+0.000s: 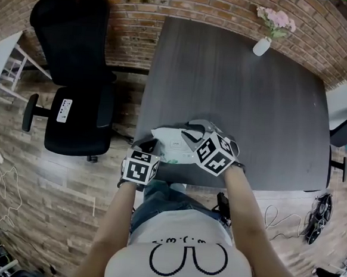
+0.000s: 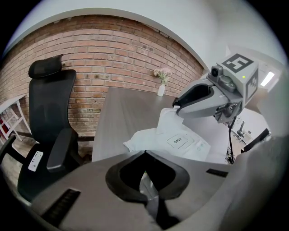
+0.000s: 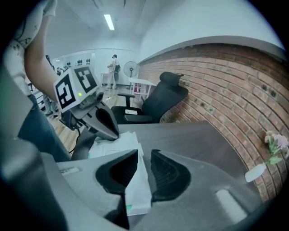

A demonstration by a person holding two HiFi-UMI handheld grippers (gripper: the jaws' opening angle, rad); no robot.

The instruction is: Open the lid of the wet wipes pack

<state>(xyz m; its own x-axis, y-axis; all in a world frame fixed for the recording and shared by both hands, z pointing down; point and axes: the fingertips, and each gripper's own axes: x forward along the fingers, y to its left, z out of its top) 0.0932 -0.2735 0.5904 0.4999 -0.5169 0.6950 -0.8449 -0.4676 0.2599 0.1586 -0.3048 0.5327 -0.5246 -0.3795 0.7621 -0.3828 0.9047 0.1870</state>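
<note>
**Both hand-held grippers on the pack, lid flap still flat**

The wet wipes pack [image 1: 173, 145] lies at the tabletop's [image 1: 241, 110] near edge, roughly mid-width, just in front of you. It is white and crumpled. Its top face carries the lid flap [image 2: 178, 140], printed "OPEN". The flap lies flat against the pack, not lifted.

Your left hand-held gripper [image 2: 146, 173] comes in over the tabletop's near edge. In the left gripper view its jaws are drawn together, with a thin fold of the pack's film pinched between them. It is gripping the pack at the near end.

Your right hand-held gripper [image 3: 144, 162] sits over the same near edge of the tabletop, on the pack's other end. In the right gripper view a white strip of the pack's end seal stands between the two ribbed pads, and the jaws are narrowed onto it. The left gripper view shows that end of the film pulled up off the tabletop to the right jaws.

Elsewhere: a white vase [image 1: 261, 46] with pink flowers [image 1: 277, 19] stands at the tabletop's far edge. A black office chair [image 1: 76, 79] stands off the tabletop's left side.
</note>
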